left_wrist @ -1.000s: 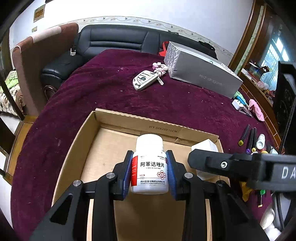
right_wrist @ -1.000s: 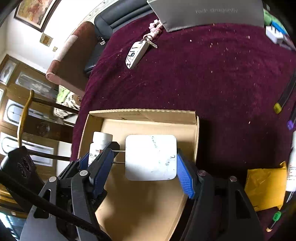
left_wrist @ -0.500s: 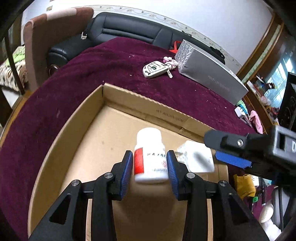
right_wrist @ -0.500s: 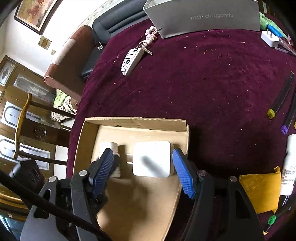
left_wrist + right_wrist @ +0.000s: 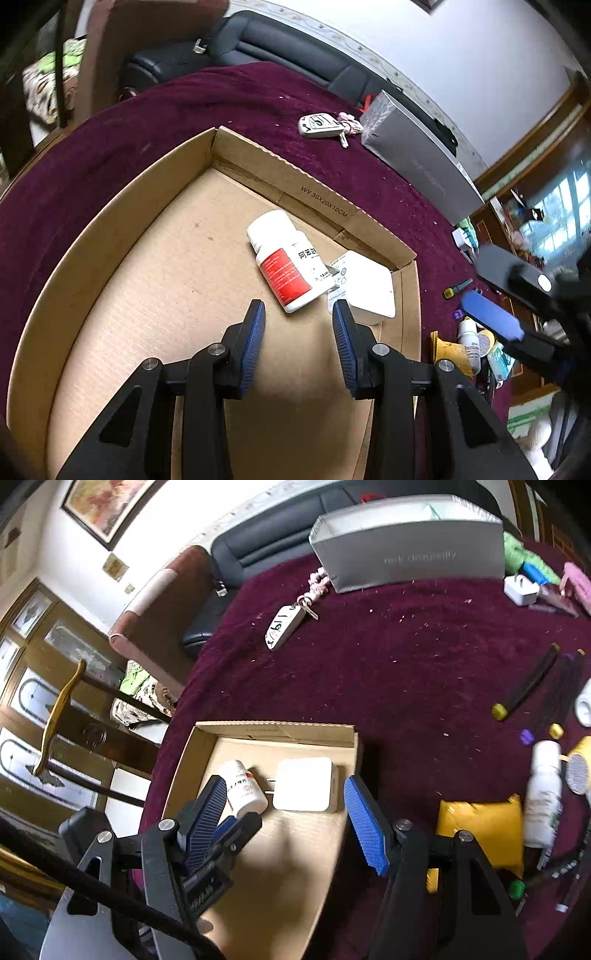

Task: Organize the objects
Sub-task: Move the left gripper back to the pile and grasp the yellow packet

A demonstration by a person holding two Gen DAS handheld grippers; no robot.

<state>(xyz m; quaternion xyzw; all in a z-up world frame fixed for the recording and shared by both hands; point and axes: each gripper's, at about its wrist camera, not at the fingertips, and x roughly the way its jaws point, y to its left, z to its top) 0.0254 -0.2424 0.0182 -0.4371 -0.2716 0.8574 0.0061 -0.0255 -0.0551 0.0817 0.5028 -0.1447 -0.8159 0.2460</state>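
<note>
A white pill bottle (image 5: 284,258) with a red label lies on its side on the floor of the shallow cardboard box (image 5: 122,229). Just right of it lies a flat white charger (image 5: 369,288), its prongs toward the bottle. My left gripper (image 5: 299,325) hangs open just short of the bottle, with nothing between its blue pads. My right gripper (image 5: 286,819) stands wide open above the box's near right part, the charger (image 5: 304,784) lying beyond its fingertips, untouched. The bottle (image 5: 242,788) shows there beside the left gripper's finger.
On the maroon cloth lie a key fob (image 5: 284,626), a long grey carton (image 5: 406,557), a white plug (image 5: 521,589), dark markers (image 5: 524,685), a white bottle (image 5: 543,790) and a yellow packet (image 5: 480,823). A black sofa and chairs stand beyond the table's edge.
The left gripper let go of the pill bottle, which now lies on its side in the box. The right gripper let go of the charger, which now lies in the box, and lifted away.
</note>
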